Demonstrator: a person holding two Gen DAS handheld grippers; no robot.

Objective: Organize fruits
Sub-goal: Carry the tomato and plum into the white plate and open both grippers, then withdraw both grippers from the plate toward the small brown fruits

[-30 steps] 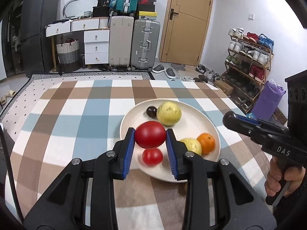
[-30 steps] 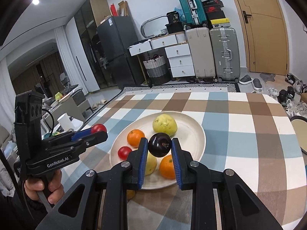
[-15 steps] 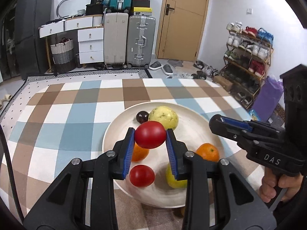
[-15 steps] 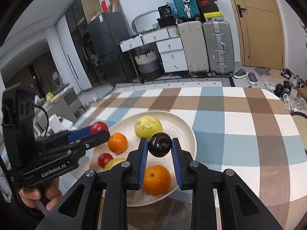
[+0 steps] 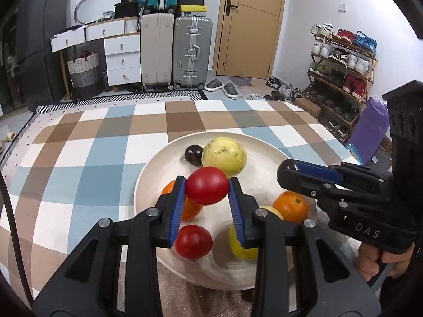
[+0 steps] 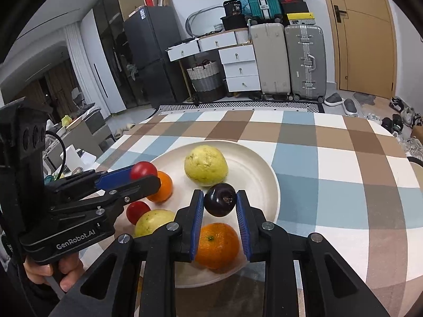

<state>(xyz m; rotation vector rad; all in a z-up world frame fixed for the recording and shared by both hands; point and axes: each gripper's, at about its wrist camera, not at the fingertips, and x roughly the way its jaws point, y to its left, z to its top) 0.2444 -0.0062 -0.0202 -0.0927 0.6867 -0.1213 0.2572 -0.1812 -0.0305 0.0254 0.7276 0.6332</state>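
Note:
A cream plate (image 5: 148, 182) (image 6: 261, 174) on the checked tablecloth holds a large yellow-green fruit (image 5: 224, 156) (image 6: 205, 165), two oranges (image 5: 290, 210) (image 6: 216, 245), a small red fruit (image 5: 193, 241) (image 6: 137, 211), another yellow fruit (image 5: 242, 248) (image 6: 152, 223) and a dark plum (image 5: 193, 154). My left gripper (image 5: 206, 186) is shut on a red tomato (image 5: 206, 185) (image 6: 144, 170), above the plate. My right gripper (image 6: 220, 203) is shut on a second dark plum (image 6: 220, 203), above the plate's near side.
The plate sits on a table (image 5: 79, 163) covered in blue, brown and white checks. Beyond the far edge stand suitcases (image 5: 191, 52), white drawers (image 5: 121, 58), a door (image 5: 251, 23) and a shoe rack (image 5: 341, 71). A fridge (image 6: 148, 58) stands at the left.
Both grippers have stayed shut on their fruits and moved slightly over the plate. The plate and its fruit now sit nearer the middle of both views.

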